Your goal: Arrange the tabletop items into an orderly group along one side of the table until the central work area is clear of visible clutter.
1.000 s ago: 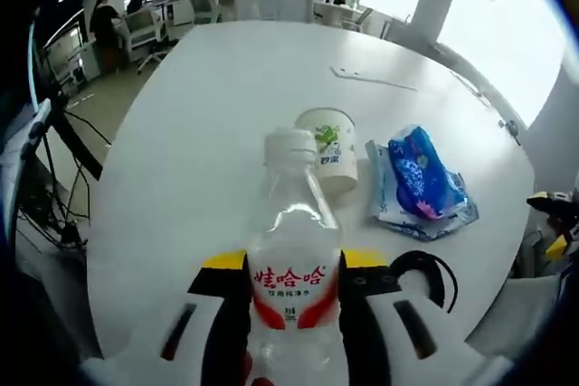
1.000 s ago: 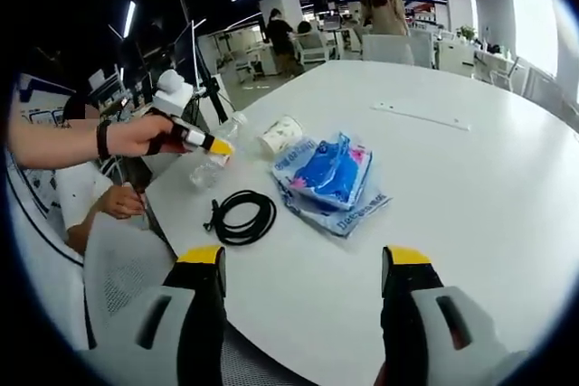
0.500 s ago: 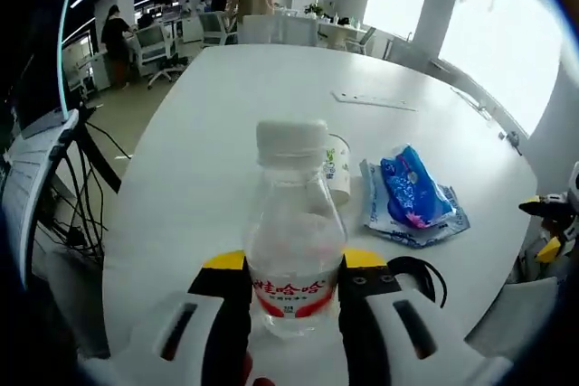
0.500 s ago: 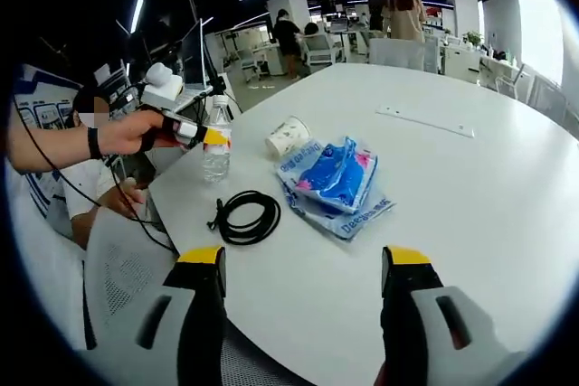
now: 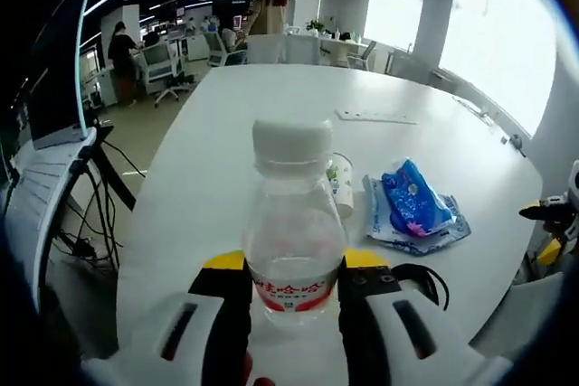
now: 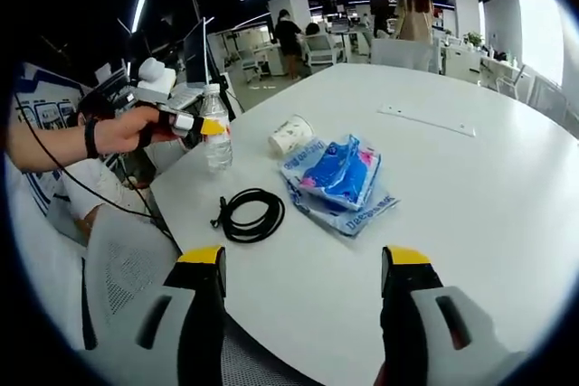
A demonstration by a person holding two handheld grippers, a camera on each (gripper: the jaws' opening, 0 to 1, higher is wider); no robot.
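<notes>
- Gripping the water bottle (image 5: 293, 223) upright, my left gripper (image 5: 293, 282) pinches its label band between both fingers.
- My right gripper (image 6: 303, 264) hangs spread; black cable (image 6: 250, 216) lies beyond its left finger.

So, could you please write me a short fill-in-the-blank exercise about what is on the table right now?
1. The left tongs are shut on a clear plastic ____ with a white cap.
2. The paper cup lies on its ____ beside the blue packet.
3. The black cable on the white table is wound into a ____.
4. The right tongs are ____ and hold nothing.

Missing words: bottle; side; coil; open
</notes>
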